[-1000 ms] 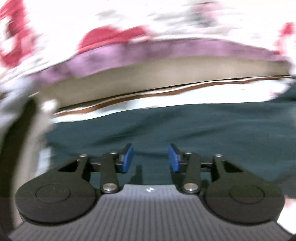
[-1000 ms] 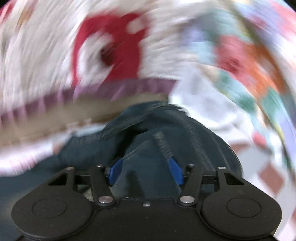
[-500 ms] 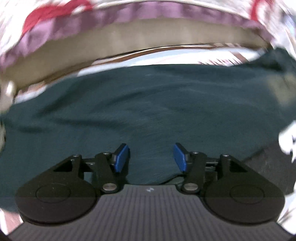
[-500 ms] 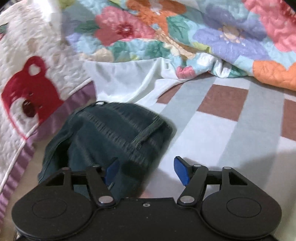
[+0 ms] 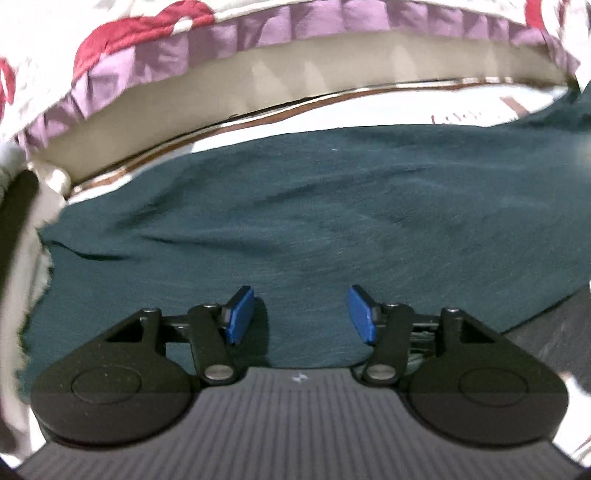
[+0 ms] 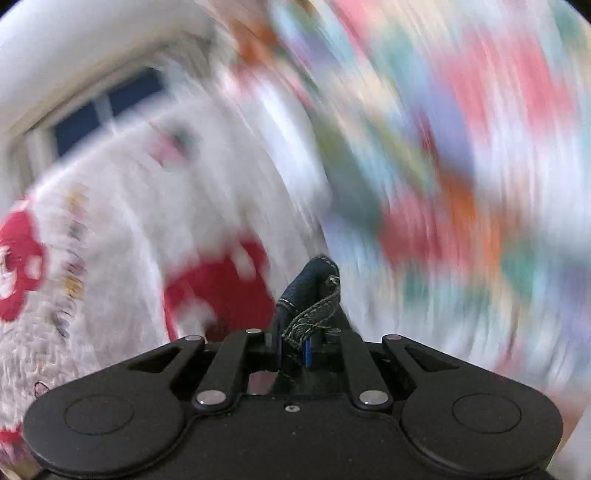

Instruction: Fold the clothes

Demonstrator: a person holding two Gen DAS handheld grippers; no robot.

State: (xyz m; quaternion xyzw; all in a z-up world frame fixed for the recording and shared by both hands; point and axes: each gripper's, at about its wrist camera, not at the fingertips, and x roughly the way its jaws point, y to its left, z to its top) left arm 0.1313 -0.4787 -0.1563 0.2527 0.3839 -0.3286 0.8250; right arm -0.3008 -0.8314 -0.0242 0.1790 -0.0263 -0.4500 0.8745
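At the bottom centre of the right wrist view our right gripper [image 6: 293,345] is closing, its blue pads clamped on a bunched, stitched edge of the dark blue-green denim garment [image 6: 310,288] — the background is smeared. In the left wrist view our left gripper [image 5: 301,314] stands apart, empty, over the same garment, spread flat across the frame's middle below a white quilt with purple frill [image 5: 258,29].

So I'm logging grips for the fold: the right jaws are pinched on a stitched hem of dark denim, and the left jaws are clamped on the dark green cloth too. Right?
Not quite. The left gripper holds nothing: in the left wrist view its jaws stand apart above the dark green cloth. The right gripper is indeed pinched on the denim hem, its jaws closing.
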